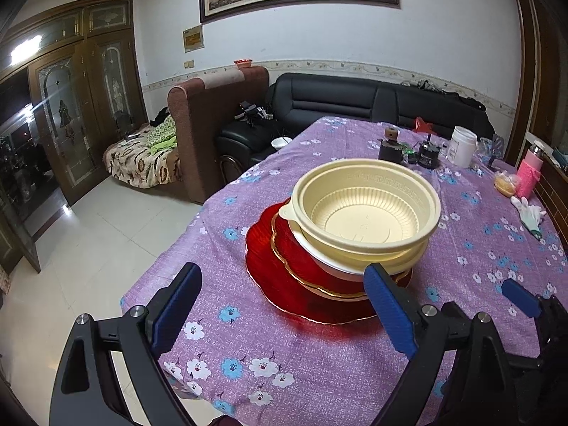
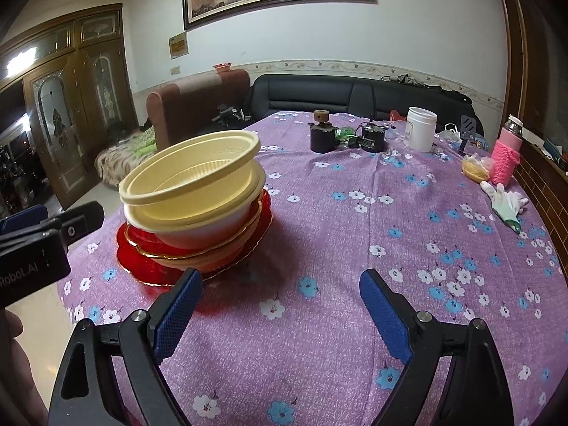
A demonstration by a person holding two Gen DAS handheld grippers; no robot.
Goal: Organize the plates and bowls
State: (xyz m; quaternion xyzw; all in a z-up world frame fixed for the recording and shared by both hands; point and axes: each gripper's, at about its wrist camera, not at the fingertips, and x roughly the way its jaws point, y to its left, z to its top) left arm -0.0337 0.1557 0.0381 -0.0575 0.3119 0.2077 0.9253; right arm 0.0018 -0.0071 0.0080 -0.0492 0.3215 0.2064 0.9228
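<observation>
A stack stands on the purple flowered tablecloth (image 1: 248, 355): a large red plate (image 1: 262, 259) at the bottom, a gold-rimmed red plate (image 1: 294, 259) on it, then a white bowl (image 1: 330, 264) and cream bowls (image 1: 365, 206) nested on top, the top one tilted. The stack shows at the left in the right wrist view (image 2: 191, 198). My left gripper (image 1: 284, 298) is open and empty, just in front of the stack. My right gripper (image 2: 280, 301) is open and empty over bare cloth, to the right of the stack. The right gripper's finger shows in the left wrist view (image 1: 518, 296).
At the table's far end stand two dark jars (image 2: 323, 136), a white tub (image 2: 420, 129), a pink bottle (image 2: 507, 156), a bagged bun (image 2: 475, 168) and a white glove (image 2: 506, 200). Sofas (image 1: 355, 99) lie beyond. The table edge and tiled floor are at the left.
</observation>
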